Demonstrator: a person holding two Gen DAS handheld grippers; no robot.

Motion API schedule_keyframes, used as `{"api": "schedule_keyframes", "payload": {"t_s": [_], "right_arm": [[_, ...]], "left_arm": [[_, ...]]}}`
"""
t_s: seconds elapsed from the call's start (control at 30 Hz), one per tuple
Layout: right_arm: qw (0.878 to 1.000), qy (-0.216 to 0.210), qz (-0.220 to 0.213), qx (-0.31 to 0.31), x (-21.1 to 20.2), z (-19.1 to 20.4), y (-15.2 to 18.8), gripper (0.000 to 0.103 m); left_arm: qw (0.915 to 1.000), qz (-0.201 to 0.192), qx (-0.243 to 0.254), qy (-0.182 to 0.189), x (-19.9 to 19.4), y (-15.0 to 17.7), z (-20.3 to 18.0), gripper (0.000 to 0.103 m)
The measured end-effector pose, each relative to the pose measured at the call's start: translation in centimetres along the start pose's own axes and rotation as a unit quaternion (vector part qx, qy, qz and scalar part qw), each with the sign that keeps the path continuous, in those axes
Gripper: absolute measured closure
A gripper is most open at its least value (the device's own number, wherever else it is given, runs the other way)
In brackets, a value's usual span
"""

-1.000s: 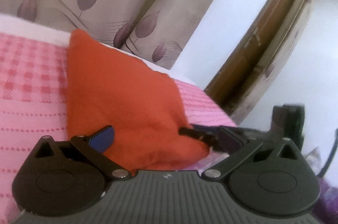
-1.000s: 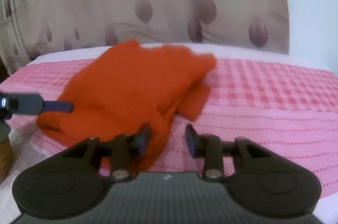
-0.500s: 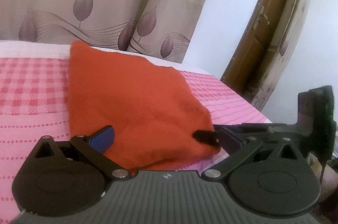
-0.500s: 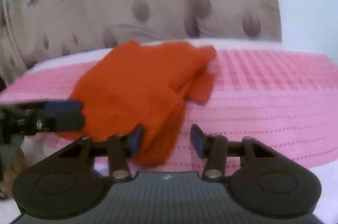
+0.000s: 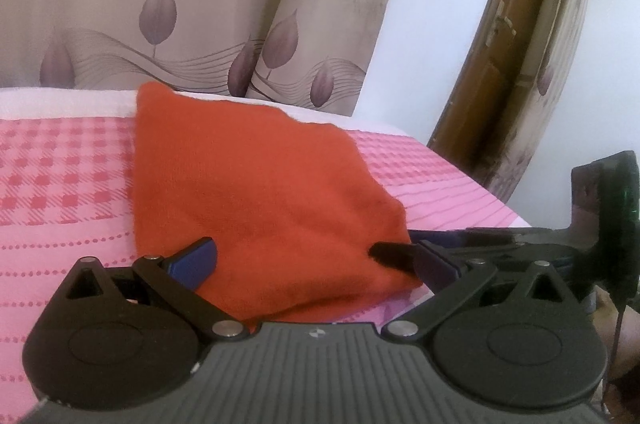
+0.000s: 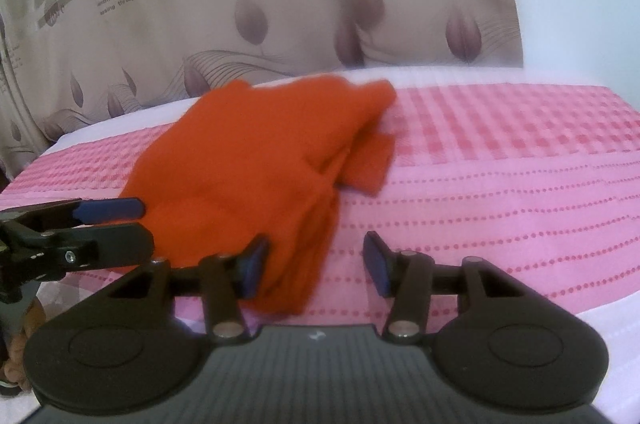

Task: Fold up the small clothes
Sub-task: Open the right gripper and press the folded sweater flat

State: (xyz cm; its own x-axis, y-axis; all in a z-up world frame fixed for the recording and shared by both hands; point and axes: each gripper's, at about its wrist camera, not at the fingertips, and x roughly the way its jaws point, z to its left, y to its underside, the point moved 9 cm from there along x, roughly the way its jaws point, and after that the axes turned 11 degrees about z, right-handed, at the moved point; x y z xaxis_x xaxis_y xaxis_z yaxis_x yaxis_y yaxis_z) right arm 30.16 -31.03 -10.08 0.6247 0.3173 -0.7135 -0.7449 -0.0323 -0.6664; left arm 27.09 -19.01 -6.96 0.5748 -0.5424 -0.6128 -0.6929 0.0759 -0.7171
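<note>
Left gripper [image 5: 320, 260]: spread wide around the near edge of the orange garment [image 5: 256, 199], clamping nothing. Garment: half-folded on the pink checked bedspread [image 5: 60, 183], sleeve flap poking out rightward (not tucked). Right gripper [image 6: 316, 260]: likewise parted, left pad touching cloth. Risk: pinching one layer only, dragging the fold apart.
</note>
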Motion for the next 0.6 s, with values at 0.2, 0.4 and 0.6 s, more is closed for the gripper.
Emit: {"api": "schedule_keyframes", "payload": {"t_s": [0.2,0.4,0.6], "right_arm": [[1.0,0.003,-0.001,0.0,-0.04,-0.02,0.0,0.049],[1.0,-0.002,-0.001,0.002,0.0,-0.07,-0.03,0.048],[1.0,-0.006,-0.001,0.004,-0.02,-0.1,-0.04,0.047]], "left_arm": [[0.9999,0.002,0.006,-0.011,0.07,0.05,-0.04,0.0],[0.9996,0.004,0.011,-0.025,0.19,0.08,-0.05,0.0],[0.9991,0.006,0.017,-0.038,0.3,0.13,-0.17,0.0]]}}
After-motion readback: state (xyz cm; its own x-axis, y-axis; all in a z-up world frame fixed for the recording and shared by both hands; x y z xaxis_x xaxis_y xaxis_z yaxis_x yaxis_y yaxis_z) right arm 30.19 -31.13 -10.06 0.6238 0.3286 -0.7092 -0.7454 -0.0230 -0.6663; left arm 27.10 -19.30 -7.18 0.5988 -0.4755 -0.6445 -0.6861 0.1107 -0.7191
